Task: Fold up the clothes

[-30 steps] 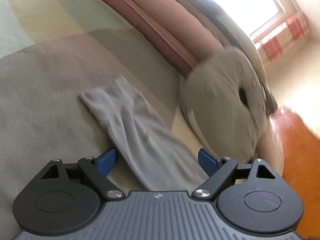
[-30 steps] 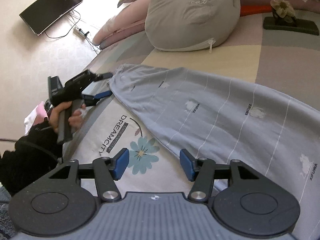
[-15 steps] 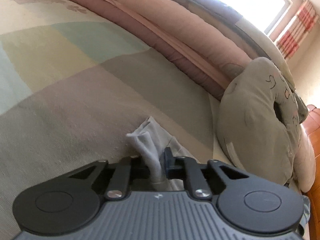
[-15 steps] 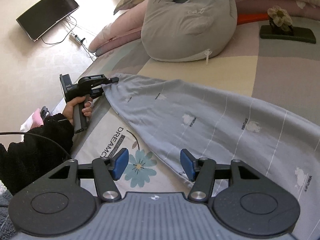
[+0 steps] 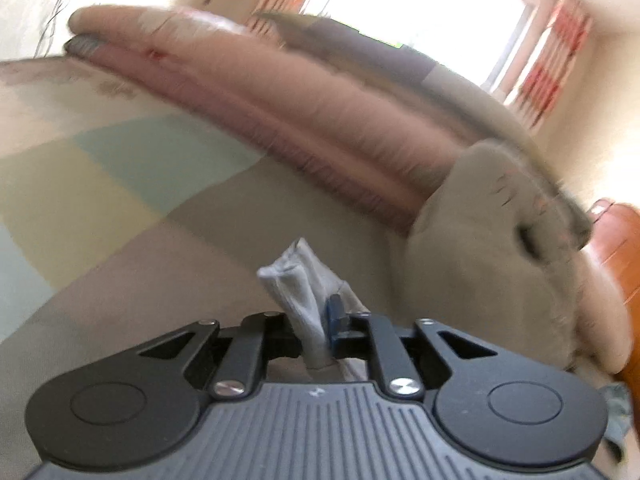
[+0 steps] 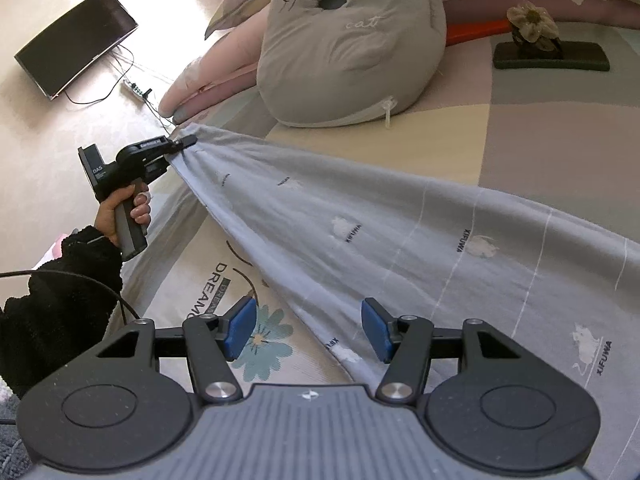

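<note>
Across the bed (image 6: 560, 128), from about 10 o'clock down to 4 o'clock in the right wrist view, lies the grey garment (image 6: 400, 232) — pale grey-blue with thin white lines and small printed animals. Its far end is bunched and lifted off the bedspread, pinched in the left gripper (image 6: 188, 142). In the left wrist view that bunch of cloth (image 5: 298, 284) stands up between the tongs of the left gripper (image 5: 314, 320); the jaws are easing apart slightly, pads still pressing on the cloth. A hand (image 6: 128, 208) in a black fleece sleeve (image 6: 60, 284) holds that tool at 9 o'clock.

Right gripper (image 6: 308, 330) — tongs well apart, nothing between the pads; it hovers over the garment's near edge at 6 o'clock, beside a blue flower print (image 6: 264, 344).

Grey cat cushion (image 6: 352, 48) at 12 o'clock, just beyond the garment. Dark phone with a flower ornament (image 6: 552, 54) at 2 o'clock. Black screen (image 6: 76, 44) on the floor at 10 o'clock.
</note>
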Demonstrator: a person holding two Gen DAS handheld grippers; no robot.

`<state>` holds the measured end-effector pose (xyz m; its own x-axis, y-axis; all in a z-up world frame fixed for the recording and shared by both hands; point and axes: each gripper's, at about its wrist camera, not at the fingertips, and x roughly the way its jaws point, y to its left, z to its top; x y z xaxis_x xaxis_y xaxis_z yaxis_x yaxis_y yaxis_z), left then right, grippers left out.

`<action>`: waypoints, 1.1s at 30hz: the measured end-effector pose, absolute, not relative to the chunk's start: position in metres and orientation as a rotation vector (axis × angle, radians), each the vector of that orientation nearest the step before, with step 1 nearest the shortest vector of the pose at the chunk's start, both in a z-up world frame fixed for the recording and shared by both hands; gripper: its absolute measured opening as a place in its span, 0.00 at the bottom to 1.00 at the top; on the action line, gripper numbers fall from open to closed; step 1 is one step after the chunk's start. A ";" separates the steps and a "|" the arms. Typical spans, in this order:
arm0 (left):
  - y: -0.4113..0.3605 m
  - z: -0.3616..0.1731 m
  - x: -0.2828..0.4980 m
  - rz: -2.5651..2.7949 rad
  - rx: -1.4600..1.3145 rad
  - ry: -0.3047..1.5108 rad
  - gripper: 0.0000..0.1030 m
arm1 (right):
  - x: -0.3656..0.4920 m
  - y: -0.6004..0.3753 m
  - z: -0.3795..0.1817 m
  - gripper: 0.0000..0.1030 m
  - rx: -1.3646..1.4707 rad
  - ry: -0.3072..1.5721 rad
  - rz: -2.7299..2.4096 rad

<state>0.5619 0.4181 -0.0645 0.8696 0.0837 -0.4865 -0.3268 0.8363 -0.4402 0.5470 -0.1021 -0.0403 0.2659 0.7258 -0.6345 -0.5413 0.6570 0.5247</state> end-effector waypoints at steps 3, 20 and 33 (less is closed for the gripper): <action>0.428 -0.081 0.570 0.298 -0.540 0.590 0.16 | 0.548 -0.103 -0.041 0.62 0.199 0.973 0.846; 0.292 -0.025 0.546 -0.008 -0.061 0.697 0.54 | 0.604 -0.089 -0.028 0.60 -0.014 0.811 0.715; 0.181 -0.050 0.544 -0.267 0.072 0.756 0.57 | 0.604 -0.086 -0.035 0.64 -0.098 0.870 0.777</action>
<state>0.5439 0.1812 -0.0498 0.6957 -0.2135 -0.6858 0.2651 0.9637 -0.0311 0.6044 -0.0861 -0.0351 0.3935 0.5738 -0.7183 -0.6494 0.7265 0.2246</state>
